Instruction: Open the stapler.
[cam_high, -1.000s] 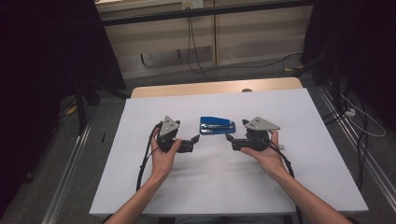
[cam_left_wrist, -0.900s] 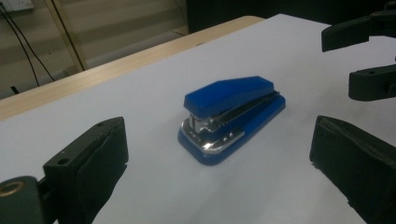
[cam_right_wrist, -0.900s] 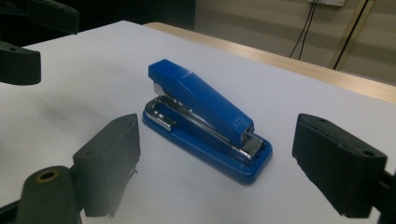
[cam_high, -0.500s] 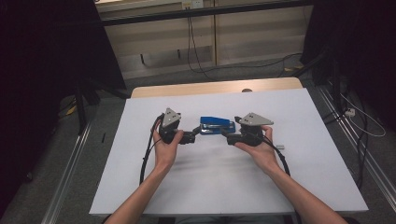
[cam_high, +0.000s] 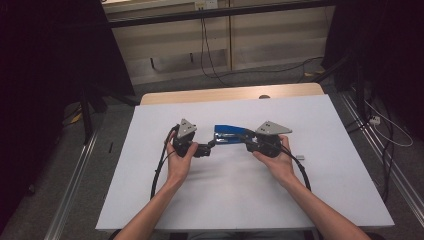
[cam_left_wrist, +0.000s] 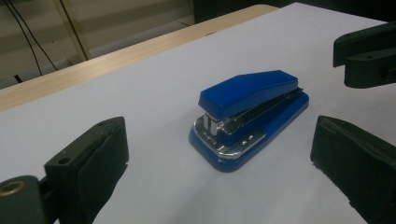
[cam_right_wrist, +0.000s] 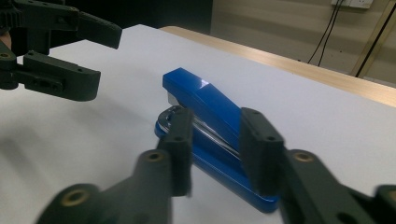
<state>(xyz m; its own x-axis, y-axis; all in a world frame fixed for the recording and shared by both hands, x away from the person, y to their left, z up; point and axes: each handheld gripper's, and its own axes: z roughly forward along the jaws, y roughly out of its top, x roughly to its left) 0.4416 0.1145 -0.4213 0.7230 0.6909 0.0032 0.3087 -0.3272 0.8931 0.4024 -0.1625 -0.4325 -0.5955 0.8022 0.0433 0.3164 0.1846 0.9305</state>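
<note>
A: Where is the blue stapler found?

B: It is seen lying flat on the white table, near the middle, between the two hand-held grippers. Its metal front end is turned towards the left hand-held gripper, its rear end towards the right one.

A: How is the left hand-held gripper set?

B: Its jaws are spread wide apart. In the left gripper view the stapler is framed between them, a little beyond their tips, and nothing is touched by either pad.

A: And the right hand-held gripper?

B: Its jaws have just been closing. In the right gripper view the right hand-held gripper is placed at the rear of the stapler, one jaw on each side of the body. The jaws are drawn in close to the blue sides, but whether the pads are pressed on them cannot be told from the blurred picture.

A: Is the stapler lifted?

B: No, it is seen resting on the table, with its base flat on the white surface. Each hand-held gripper is held by one hand, and a black cable is trailed back from the left one
</note>
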